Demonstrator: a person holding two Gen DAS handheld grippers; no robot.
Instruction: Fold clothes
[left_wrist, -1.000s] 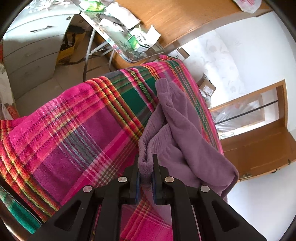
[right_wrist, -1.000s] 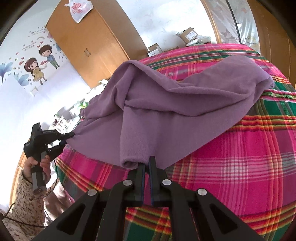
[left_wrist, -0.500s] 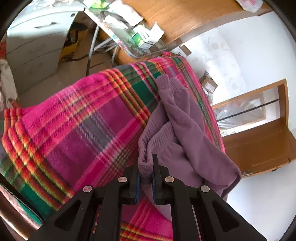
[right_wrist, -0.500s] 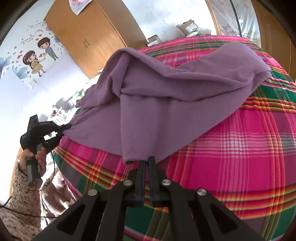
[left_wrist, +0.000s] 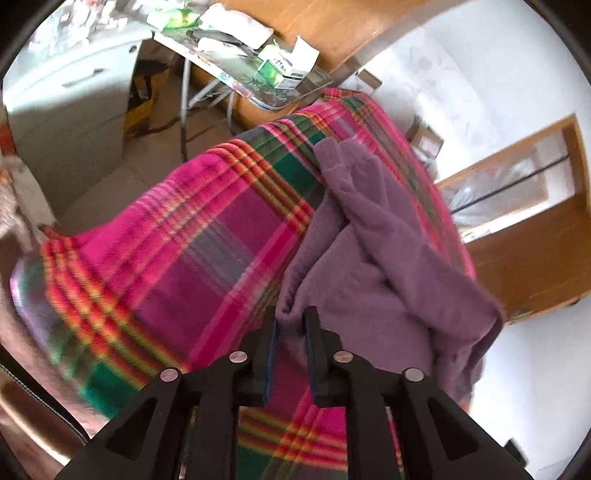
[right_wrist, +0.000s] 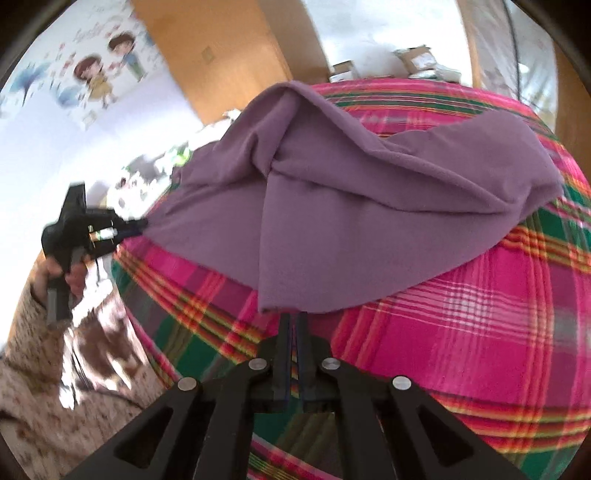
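Note:
A purple fleece garment (right_wrist: 369, 206) lies partly lifted over a pink, green and red plaid blanket (right_wrist: 461, 332) on a bed. My right gripper (right_wrist: 291, 317) is shut on its near hem. My left gripper (left_wrist: 290, 317) is shut on another corner of the garment (left_wrist: 369, 258), which bunches in folds ahead of it. The left gripper (right_wrist: 142, 222) also shows in the right wrist view, at the left, pulling the cloth taut off the blanket's edge. The garment's far end rests on the blanket.
A folding table (left_wrist: 236, 79) with boxes and clutter stands beyond the bed, next to a white drawer unit (left_wrist: 74, 96). A wooden wardrobe (right_wrist: 229, 51) and cardboard boxes (right_wrist: 417, 59) stand by the wall. The person's sleeve (right_wrist: 33, 362) is at lower left.
Both grippers have pulled back and up with the garment. More of the blanket's near edge shows, and the garment is drawn tighter between the two grippers.

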